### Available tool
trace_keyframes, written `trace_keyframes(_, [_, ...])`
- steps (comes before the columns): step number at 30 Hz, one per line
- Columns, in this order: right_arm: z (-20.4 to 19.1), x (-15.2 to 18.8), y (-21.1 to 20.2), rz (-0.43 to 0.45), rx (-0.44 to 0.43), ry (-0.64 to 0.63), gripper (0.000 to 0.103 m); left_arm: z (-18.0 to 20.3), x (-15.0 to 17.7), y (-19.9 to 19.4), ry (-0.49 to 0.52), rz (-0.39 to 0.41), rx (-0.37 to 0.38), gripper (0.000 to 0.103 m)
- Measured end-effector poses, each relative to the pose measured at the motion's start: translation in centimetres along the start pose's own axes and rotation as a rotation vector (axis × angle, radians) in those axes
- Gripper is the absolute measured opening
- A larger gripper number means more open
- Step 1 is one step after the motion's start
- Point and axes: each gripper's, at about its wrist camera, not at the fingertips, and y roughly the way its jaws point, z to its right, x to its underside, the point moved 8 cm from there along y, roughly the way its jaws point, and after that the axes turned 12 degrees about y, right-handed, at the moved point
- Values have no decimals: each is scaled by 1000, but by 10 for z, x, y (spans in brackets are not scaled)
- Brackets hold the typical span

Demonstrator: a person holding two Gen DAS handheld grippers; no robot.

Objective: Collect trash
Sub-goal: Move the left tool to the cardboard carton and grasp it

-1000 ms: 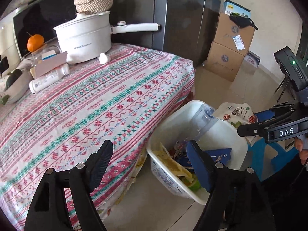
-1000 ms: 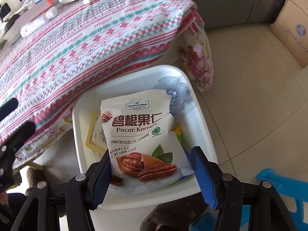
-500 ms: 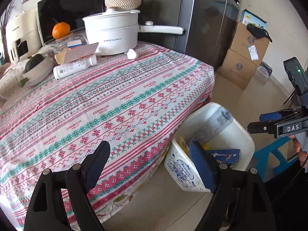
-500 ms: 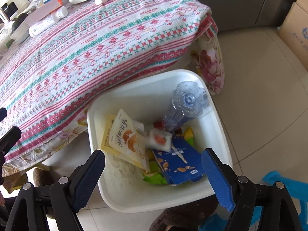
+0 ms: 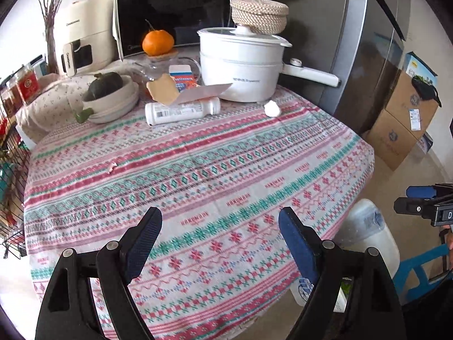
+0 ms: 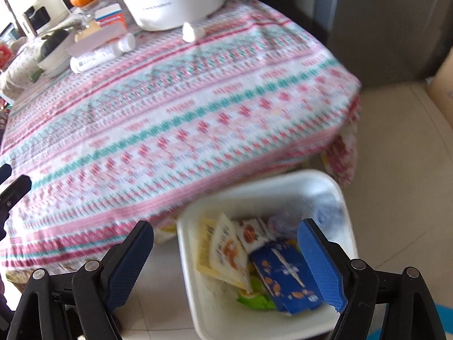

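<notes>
patterned cloth covers the table (image 5: 198, 170), with a white trash bin (image 6: 254, 189) on the floor just beside its corner. much looks done: the bin already holds a blue box (image 6: 286, 274), pale snack packets (image 6: 226, 252) and, seemingly, a clear bottle (image 6: 328, 212), though blur makes that one uncertain. the right gripper (image 6: 226, 257) hangs above the bin, its jaws having just opened wide with nothing between them. the left gripper (image 5: 218, 243) hovers over the cloth, jaws wide and empty. left on the table, probably trash: a white bottle (image 5: 181, 112) lying on its side, a crumpled white wad (image 5: 272, 108) and a tiny scrap (image 5: 111, 166). the bin's bottom is hidden under the packets
</notes>
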Motion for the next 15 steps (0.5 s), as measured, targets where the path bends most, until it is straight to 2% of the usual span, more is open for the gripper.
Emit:
trace_keyframes(4, [-31, -25, 13, 11, -37, -34, 87, -29, -23, 19, 23, 10, -44, 86])
trace_keyframes(7, [-43, -36, 27, 18, -79, -42, 88, -45, -42, 39, 80, 25, -60, 86])
trace_keyframes(10, [-46, -46, 43, -19, -60, -31, 88, -61, -62, 64, 141, 18, -95, 79])
trace_keyframes(12, [-51, -57, 45, -12, -84, -38, 88, -69, -76, 84, 168, 7, -105, 72])
trace_keyframes(15, [-49, -71, 45, 22, -53, -57, 88, -74, -98, 110, 211, 7, -128, 68])
